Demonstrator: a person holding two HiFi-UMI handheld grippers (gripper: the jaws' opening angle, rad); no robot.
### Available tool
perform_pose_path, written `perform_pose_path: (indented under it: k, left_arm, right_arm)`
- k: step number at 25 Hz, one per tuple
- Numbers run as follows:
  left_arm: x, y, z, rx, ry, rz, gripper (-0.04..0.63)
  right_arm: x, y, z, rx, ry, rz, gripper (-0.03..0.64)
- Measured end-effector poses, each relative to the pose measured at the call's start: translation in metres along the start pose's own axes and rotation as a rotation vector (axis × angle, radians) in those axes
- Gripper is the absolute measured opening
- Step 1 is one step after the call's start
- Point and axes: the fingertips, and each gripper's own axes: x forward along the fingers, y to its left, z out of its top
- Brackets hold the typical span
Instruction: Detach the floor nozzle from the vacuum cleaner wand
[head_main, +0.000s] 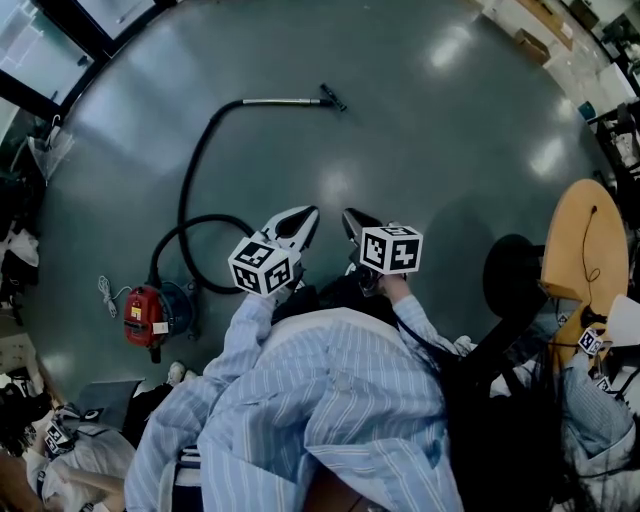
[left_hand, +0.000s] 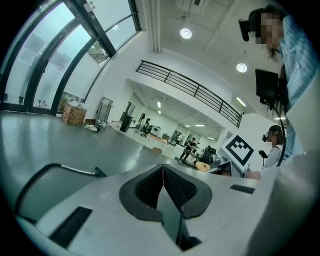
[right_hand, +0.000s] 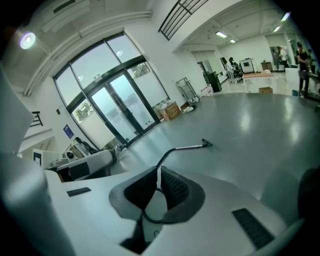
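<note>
1. The person's striped shirt (head_main: 330, 400) fills the bottom of the head view, with both tools held out just ahead of it.
2. The left hand-held gripper (left_hand: 163, 172) is closed, its ribbed pads (left_hand: 150, 186) pressed together with nothing between them.
3. The right hand-held gripper (right_hand: 157, 172) is likewise closed and empty. It tips further down toward the floor (head_main: 430, 140).
4. The red vacuum (head_main: 148, 315) sits on the floor to the left of the left hand-held gripper.
5. The black hose (head_main: 188, 190) loops away from the vacuum and runs on well beyond both tools.
6. The metal wand (head_main: 285, 101) lies flat at the hose's far end, well apart from the vacuum.
7. The dark nozzle (head_main: 333, 98) is attached at the wand's tip, the point farthest from the vacuum. Neither tool is near it.
8. Handling, as a judgement:
   - The wand looks stiff and smooth, so pads may slip on it.
   - The nozzle looks small, light and rigid.
   - The soft hose will not brace a pull.
   - Best to clamp the wand just behind the joint with one tool and the nozzle's neck with the other, then pull straight apart.
</note>
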Motion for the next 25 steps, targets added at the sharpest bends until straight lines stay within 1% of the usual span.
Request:
perform_pose_path:
  k: [8,14,21,23,25]
  left_arm:
    - [0.033,-0.014,0.0,-0.006,0.006,0.021,0.006]
    - [0.067,-0.022,-0.002,-0.015,0.011,0.035,0.006]
    - [0.11,-0.033,0.007,-0.019,-0.042,0.117,0.006]
    - [0.118,-0.035,0.005,-0.018,-0.043,0.126,0.006]
    - [0.123,-0.035,0.003,-0.015,-0.026,0.135,0.006]
  right_arm:
    - [-0.012,-0.035,0.007,-0.006,0.028,-0.001,0.028]
    - [-0.02,-0.068,0.017,-0.008,0.04,0.005,0.028]
    - [-0.043,-0.121,0.036,-0.006,0.035,-0.005,0.028]
    - [-0.044,-0.135,0.041,0.007,0.03,-0.007,0.028]
    - [-0.042,-0.146,0.045,0.026,0.029,-0.009,0.028]
